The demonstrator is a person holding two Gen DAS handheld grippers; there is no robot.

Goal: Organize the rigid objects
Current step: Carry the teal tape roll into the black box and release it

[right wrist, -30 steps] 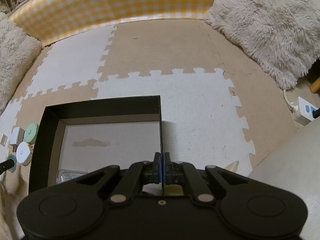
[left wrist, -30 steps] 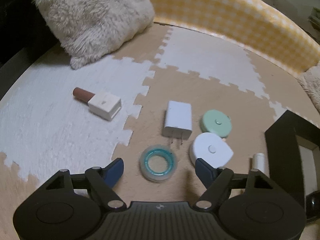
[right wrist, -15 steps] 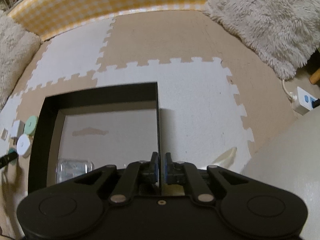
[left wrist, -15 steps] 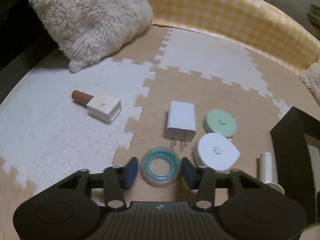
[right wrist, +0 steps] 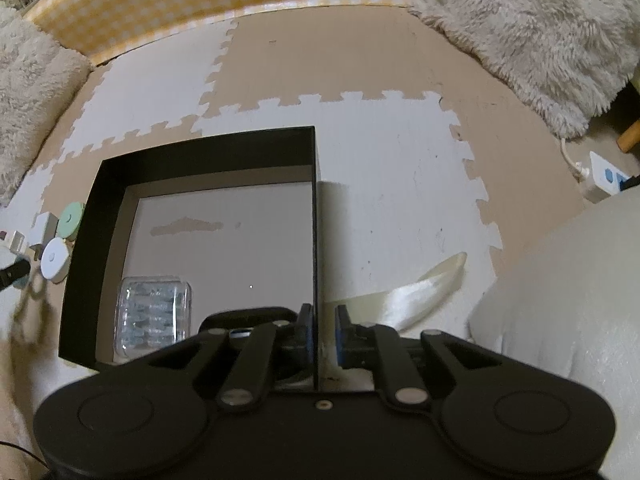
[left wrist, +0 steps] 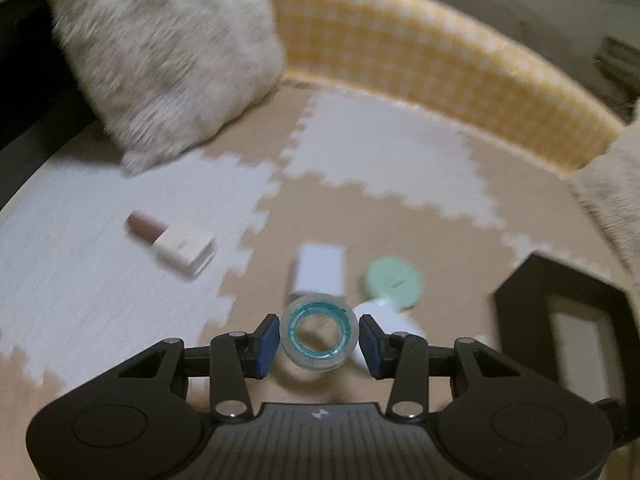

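Holding the clear roll of tape with a teal core (left wrist: 318, 332) between its blue pads, the left gripper (left wrist: 318, 338) has its jaws narrow and pressed on the two sides of the roll. The roll seems lifted a little from the beige and white foam puzzle mat (left wrist: 100, 280), but the picture is blurred, so I am not sure.

The right gripper (right wrist: 320, 334) straddles the near right wall of the black open box (right wrist: 314, 168). Its jaws are opening, and the thin wall stands between them with a small gap to the right pad.

In my judgement the task is in an early stage. Inside the box only a clear plastic case (right wrist: 154, 312) lies, at the near left corner. Left of the box remain on the mat a white square charger (left wrist: 320, 272), a mint green round disc (left wrist: 394, 282), a white round disc (right wrist: 54, 258) and, further left, a white block with a brown cylinder (left wrist: 170, 242). The tape should go to the box next, then these others.
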